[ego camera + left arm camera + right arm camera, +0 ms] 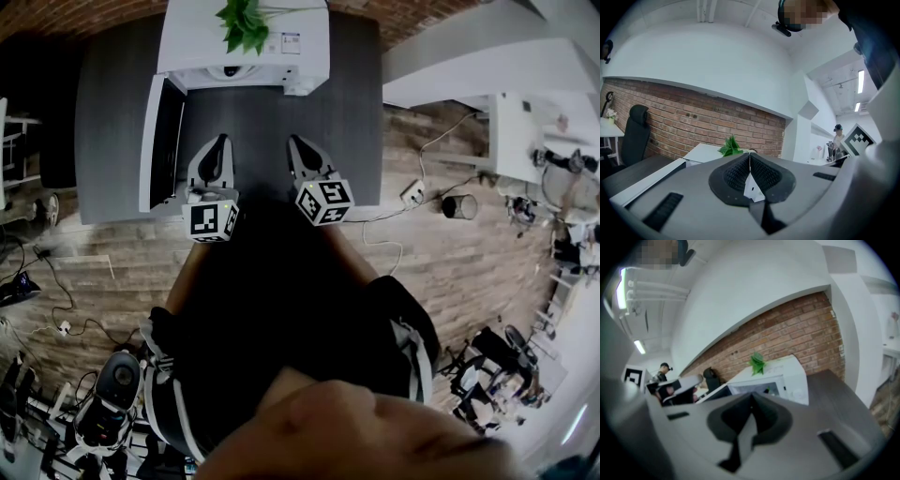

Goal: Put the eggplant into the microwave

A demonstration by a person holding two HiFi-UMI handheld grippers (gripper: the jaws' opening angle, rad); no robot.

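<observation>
While microwave (246, 58) door (154, 141) is hanging open, left gripper (222, 142) and right gripper (294, 142) are idling closed, empty; eggplant isn't showing, probably already inside

A dark grey table (347, 112) stands on a wood-plank floor (450, 272), its far edge towards a red brick wall (693, 117). A green leafy plant (244, 23) sits at the far side of the table area. A black office chair (635, 133) stands beside the wall. A white cable (380, 239) runs across the floor to a white adapter (412, 194), with a dark cylinder (459, 206) just beside it. A white desk (525, 131) stands to the right. A person in a cap (837, 136) stands in the background.
</observation>
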